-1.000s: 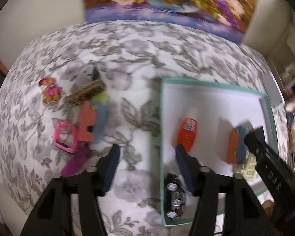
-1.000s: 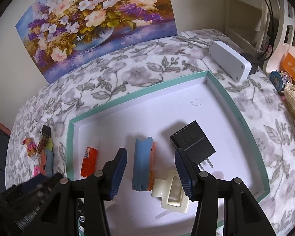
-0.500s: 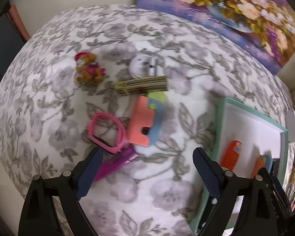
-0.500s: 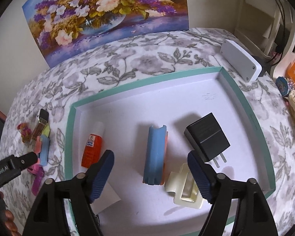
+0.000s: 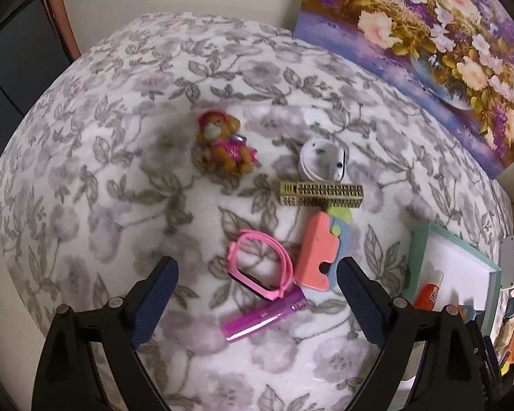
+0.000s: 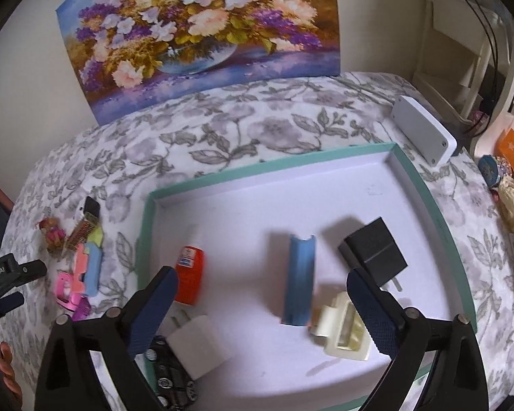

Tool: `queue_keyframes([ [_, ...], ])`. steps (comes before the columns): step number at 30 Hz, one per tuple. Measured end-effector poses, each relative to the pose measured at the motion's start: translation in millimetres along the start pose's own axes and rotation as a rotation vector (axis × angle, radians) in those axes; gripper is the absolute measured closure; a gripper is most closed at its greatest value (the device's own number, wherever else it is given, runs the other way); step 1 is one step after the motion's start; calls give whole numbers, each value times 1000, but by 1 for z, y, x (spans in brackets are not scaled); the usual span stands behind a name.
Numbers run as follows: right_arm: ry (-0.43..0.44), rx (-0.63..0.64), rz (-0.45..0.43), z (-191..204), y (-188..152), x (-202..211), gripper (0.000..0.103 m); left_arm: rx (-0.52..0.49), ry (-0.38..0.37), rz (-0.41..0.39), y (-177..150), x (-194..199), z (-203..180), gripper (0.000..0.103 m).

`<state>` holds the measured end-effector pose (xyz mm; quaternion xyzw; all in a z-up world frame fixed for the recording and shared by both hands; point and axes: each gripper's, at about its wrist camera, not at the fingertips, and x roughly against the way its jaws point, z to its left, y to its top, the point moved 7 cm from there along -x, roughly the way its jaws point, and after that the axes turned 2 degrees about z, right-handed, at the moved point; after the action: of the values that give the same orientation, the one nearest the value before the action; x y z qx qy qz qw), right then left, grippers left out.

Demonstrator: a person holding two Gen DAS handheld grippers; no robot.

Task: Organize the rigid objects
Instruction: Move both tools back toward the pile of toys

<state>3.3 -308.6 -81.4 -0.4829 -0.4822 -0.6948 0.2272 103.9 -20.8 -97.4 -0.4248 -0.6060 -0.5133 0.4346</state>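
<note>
My left gripper [image 5: 258,294] is open and empty above a pink watch band [image 5: 262,269] and a magenta tube [image 5: 264,316]. Beyond lie a coral-and-blue foam piece [image 5: 320,251], a gold comb-like piece [image 5: 322,194], a white earbud case [image 5: 322,162] and a small toy dog [image 5: 224,145]. My right gripper [image 6: 262,308] is open and empty over the teal-rimmed white tray [image 6: 257,173]. In the tray lie an orange glue bottle [image 6: 189,274], a blue block [image 6: 300,289], a black charger [image 6: 373,251], a cream clip [image 6: 342,332], a white charger [image 6: 197,344] and a black toy car [image 6: 171,373].
A flower painting [image 6: 202,30] leans on the wall at the back. A white box [image 6: 423,135] lies beyond the tray's right corner, with clutter [image 6: 503,185] further right. The tray's left end [image 5: 418,263] shows in the left wrist view. The floral cloth [image 5: 120,171] covers the table.
My left gripper has swung left from the tray to the loose objects and opened wider. My right gripper has opened wider and drawn back; a white charger now shows in the tray.
</note>
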Motion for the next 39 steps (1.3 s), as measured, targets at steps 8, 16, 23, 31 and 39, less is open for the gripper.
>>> queue_keyframes([
  [8, 47, 41, -10, 42, 1, 4, 3, 27, 1, -3, 10, 3, 32, 9],
  [16, 117, 128, 2, 102, -7, 7, 3, 156, 15, -6, 13, 1, 75, 9],
  [23, 151, 247, 33, 153, -22, 1, 3, 128, 44, 53, 3, -15, 83, 9],
  [31, 177, 409, 154, 189, -64, -27, 3, 79, 68, 133, -19, -36, 87, 9],
  [39, 203, 492, 218, 210, -90, -40, 3, 122, 124, 194, -37, -60, 126, 9],
])
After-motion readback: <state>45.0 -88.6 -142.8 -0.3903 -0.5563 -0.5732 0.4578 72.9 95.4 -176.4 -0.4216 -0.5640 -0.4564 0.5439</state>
